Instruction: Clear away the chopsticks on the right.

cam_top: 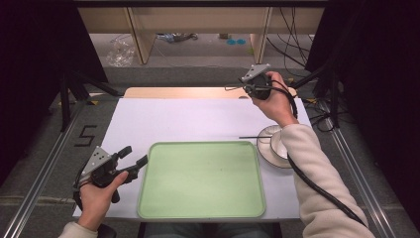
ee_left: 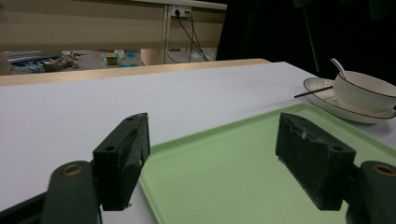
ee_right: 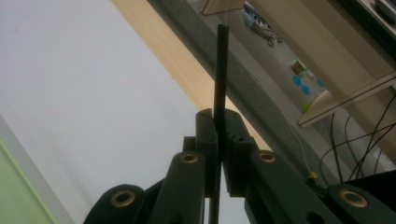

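1. The right gripper (ee_right: 218, 140), raised over the far edge of the white tabletop (cam_top: 178, 119) at the upper right of the high view, has its fingers clenched on a thin black stick, probably a chopstick (ee_right: 220, 70). The grip sits part-way along the shaft, so in my judgement the stick could pivot or slide out if the hand tilts or swings quickly.
2. In the right gripper view the thin black stick runs straight up between the two closed fingers (ee_right: 207, 135), projecting well beyond their tips towards the top of the frame, with a shorter length passing below them.
3. A second black stick (cam_top: 249, 137) lies with one end on the white saucer (cam_top: 267, 153), which carries a white bowl (cam_top: 279, 146) with a spoon (ee_left: 337, 67), at the right of the high view. A careless sleeve could knock it off.
4. The left gripper (cam_top: 134, 156) is held at the lower left of the high view, its fingers spread wide and empty, just beside the left rim of the pale green rectangular tray (cam_top: 200, 178); lowered, a finger could catch on that rim.
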A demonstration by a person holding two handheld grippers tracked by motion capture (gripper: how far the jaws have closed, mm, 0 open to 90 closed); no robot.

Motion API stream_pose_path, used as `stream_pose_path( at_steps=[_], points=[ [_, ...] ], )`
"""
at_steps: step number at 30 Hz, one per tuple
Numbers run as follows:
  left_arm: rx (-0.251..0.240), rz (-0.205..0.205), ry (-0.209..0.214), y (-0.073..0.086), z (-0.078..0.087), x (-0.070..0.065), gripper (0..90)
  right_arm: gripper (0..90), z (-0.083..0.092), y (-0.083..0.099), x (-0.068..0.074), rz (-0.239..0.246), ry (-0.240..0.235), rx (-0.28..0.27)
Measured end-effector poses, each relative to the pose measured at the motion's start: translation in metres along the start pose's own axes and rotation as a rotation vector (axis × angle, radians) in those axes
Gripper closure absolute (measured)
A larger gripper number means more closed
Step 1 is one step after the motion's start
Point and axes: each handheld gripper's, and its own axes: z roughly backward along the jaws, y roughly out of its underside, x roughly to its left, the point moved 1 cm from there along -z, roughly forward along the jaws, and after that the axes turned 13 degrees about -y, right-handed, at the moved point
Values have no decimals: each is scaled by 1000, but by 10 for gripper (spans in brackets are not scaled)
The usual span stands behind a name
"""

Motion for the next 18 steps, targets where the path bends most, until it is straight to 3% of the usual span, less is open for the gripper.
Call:
stream_pose_path(
  at_steps=[6,9,15,17,18],
  points=[
    [1,0,-1,0,0,0,261,877,10,-1,-4,-150,0,-116],
    [1,1,-1,0,0,0,261,877,14,-3,-6,-183,3,-152],
    [1,1,0,0,0,0,261,877,22,-8,-7,-270,2,-204],
    [1,3,-1,0,0,0,261,877,26,-10,-7,-294,-12,-195],
    [1,2,-1,0,0,0,261,877,28,-11,-6,-334,-19,-198]
  ],
)
